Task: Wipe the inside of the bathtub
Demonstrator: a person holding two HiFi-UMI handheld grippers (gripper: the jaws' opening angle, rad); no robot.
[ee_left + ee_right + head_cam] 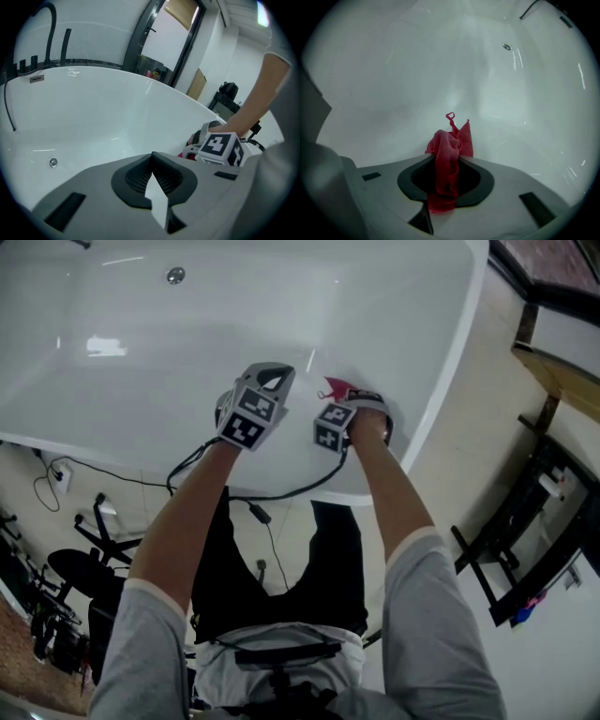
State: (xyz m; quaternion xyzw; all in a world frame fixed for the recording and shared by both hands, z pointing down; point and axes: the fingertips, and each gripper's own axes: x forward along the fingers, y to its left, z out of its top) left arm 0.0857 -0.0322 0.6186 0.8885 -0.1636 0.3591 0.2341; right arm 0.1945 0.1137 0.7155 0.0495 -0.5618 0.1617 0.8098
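Observation:
A white bathtub [281, 324] fills the upper head view, its drain [175, 276] far off. My right gripper [342, 395] hangs over the tub's near inner wall and is shut on a red cloth [446, 154]; a bunch of the cloth sticks out past the tips, just above the white wall [417, 70]. The cloth's red tip [335, 388] also shows in the head view. My left gripper [275, 379] hovers beside it to the left, jaws shut with nothing between them, as the left gripper view [152, 157] shows. Tub interior [84, 117] lies ahead of it.
The tub's near rim [281, 495] curves just below both grippers. Black cables [281, 493] hang over it. Black tap fittings [51, 33] stand at the far rim. To the right of the tub a black rack [525, 540] stands on the floor; stands and cables lie at lower left.

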